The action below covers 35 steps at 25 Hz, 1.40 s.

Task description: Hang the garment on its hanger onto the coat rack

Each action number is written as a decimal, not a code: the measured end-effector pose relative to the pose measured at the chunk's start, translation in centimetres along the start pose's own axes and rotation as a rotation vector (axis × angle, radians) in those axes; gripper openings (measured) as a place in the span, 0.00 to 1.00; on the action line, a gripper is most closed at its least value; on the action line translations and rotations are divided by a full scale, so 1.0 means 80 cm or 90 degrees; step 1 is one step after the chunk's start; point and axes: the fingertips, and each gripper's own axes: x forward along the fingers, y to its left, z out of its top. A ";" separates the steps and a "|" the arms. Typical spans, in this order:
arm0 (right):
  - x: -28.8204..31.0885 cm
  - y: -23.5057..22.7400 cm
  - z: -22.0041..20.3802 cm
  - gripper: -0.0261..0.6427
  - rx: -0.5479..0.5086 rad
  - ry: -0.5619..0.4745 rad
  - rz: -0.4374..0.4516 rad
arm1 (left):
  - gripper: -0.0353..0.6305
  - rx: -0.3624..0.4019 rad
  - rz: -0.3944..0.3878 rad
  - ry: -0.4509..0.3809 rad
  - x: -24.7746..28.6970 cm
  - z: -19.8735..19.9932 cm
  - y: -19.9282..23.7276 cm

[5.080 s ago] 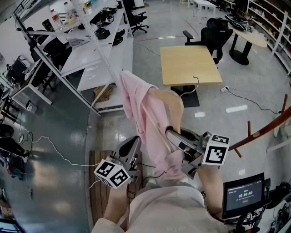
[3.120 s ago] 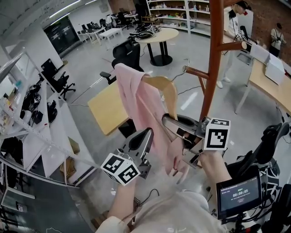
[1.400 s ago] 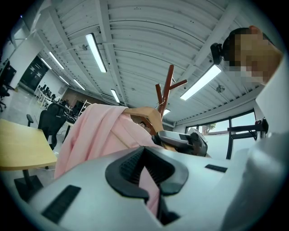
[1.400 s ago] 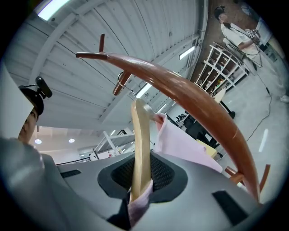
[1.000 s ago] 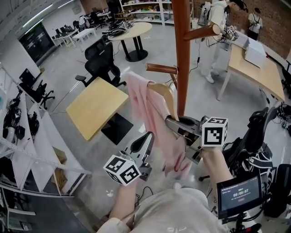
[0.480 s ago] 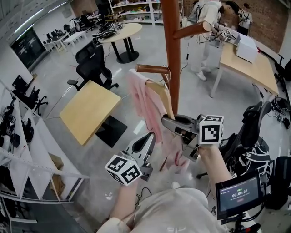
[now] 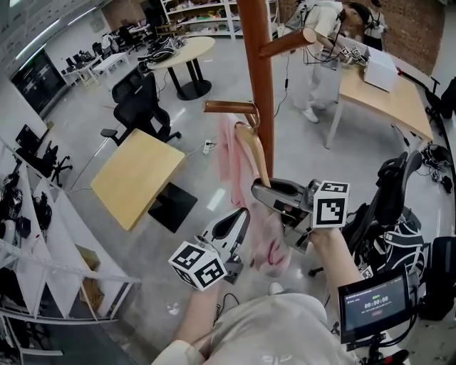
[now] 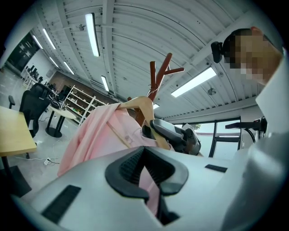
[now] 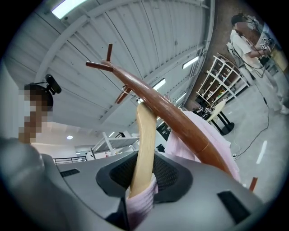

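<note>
Pink garment (image 7: 241, 160) draped on a pale wooden hanger (image 7: 254, 151), held up against the pole of the red-brown coat rack (image 7: 261, 85).

- Hanger top sits just below a short peg (image 7: 226, 107) and beside the pole. Cannot tell whether the hook rests on the peg.
- Right gripper (image 7: 258, 191): jaws clamped on the hanger's lower arm, with a fold of pink cloth caught in the same grip. Its own view shows the hanger (image 9: 144, 144) rising out of the jaws (image 9: 142, 180), the rack pole (image 9: 180, 122) crossing close behind, and the garment (image 9: 205, 135) beyond.
- Left gripper (image 7: 241, 219): lower, jaws pinched on a strip of the garment's hanging fabric. Its own view shows the pink cloth running through the closed jaws (image 8: 146, 178).
- Shelving (image 7: 196, 8) at the far wall holds mixed goods, too small to identify.
- Floor (image 7: 306, 150): grey, polished.
- Square table (image 7: 135, 175) with a wood top stands left of the rack. A black office chair (image 7: 139, 107) and a round table (image 7: 182, 53) are behind it.
- Long desk (image 7: 388, 93) to the right, with a person (image 7: 319, 50) standing at it.
- Small screen (image 7: 373, 308) at lower right.
</note>
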 end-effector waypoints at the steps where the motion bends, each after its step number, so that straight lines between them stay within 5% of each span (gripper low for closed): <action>1: -0.004 0.001 0.000 0.16 -0.004 -0.001 -0.001 | 0.06 0.000 -0.002 0.000 0.001 0.000 -0.002; 11: -0.039 0.010 0.008 0.18 -0.046 -0.032 -0.004 | 0.06 0.001 -0.022 0.008 0.011 -0.008 -0.016; 20: -0.055 0.021 0.004 0.18 0.019 -0.079 0.075 | 0.06 -0.006 -0.037 0.009 0.018 -0.011 -0.031; 26: -0.055 0.022 0.005 0.18 0.010 -0.064 0.066 | 0.06 -0.005 -0.035 0.003 0.016 -0.007 -0.029; 31: -0.056 0.019 0.008 0.18 -0.053 -0.021 0.026 | 0.06 -0.006 -0.033 0.002 0.015 -0.011 -0.033; 35: -0.073 0.010 0.027 0.18 -0.165 -0.012 -0.053 | 0.06 -0.010 -0.028 -0.003 0.017 -0.010 -0.034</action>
